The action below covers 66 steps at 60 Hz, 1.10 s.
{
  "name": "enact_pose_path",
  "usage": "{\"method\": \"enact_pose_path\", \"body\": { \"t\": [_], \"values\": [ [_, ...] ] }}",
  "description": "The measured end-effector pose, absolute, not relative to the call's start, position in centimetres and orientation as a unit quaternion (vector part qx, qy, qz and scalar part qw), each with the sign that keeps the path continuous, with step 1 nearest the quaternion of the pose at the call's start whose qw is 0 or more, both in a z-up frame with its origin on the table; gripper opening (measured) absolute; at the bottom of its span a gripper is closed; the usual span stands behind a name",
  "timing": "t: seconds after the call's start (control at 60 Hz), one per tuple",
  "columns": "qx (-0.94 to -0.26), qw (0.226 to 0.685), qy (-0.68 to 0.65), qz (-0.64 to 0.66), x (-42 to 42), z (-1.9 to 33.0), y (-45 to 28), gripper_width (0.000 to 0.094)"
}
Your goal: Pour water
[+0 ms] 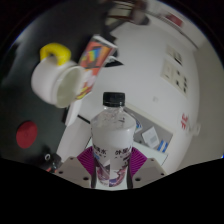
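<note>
A clear plastic water bottle (113, 135) with a black cap and a white label with pink print stands upright between my gripper's (112, 165) two fingers. Both purple pads (88, 160) press against its lower body, so the gripper is shut on it. A white cup (58, 80) with a yellow handle sits beyond the bottle to the left, near the white table's (140, 70) edge, its mouth facing toward me.
A colourful card or booklet (95, 50) lies on the table beyond the cup. A white paper with small print (175, 68) lies to the right. A blue-and-white item (152, 138) sits just right of the bottle. Dark floor lies left of the table.
</note>
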State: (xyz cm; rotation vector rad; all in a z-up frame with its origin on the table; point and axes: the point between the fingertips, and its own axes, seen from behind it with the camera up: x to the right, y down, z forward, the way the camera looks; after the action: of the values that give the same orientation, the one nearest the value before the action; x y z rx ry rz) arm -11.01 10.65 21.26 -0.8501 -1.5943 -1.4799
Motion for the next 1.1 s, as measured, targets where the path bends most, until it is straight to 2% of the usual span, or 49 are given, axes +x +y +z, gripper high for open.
{"method": "enact_pose_path", "body": {
  "t": [0.083,0.217,0.317,0.4,0.483,0.55,0.617,0.8,0.95,0.983,1.1],
  "values": [
    [-0.409,0.469,-0.567,-0.541,-10.7,24.7,10.1,0.0392],
    [-0.559,0.600,-0.415,-0.394,-9.3,29.9,8.9,0.0396],
    [-0.658,0.655,-0.274,-0.250,-6.8,31.0,7.9,0.0392],
    [-0.712,0.663,-0.183,-0.140,-8.0,27.8,7.3,0.0393],
    [-0.753,0.645,-0.121,-0.054,-4.4,24.8,7.2,0.0392],
    [-0.771,0.630,-0.082,-0.037,-6.2,20.3,6.8,0.0392],
    [-0.788,0.613,-0.059,-0.001,-3.0,17.2,7.9,0.0394],
    [-0.810,0.585,-0.044,0.008,-2.5,9.3,8.9,0.0393],
    [-0.821,0.568,-0.050,0.007,-2.9,5.0,8.9,0.0397],
    [-0.808,0.587,-0.047,0.008,-2.9,5.4,9.0,0.0396],
    [-0.799,0.600,-0.037,0.009,-2.8,5.5,8.7,0.0438]
  ]
}}
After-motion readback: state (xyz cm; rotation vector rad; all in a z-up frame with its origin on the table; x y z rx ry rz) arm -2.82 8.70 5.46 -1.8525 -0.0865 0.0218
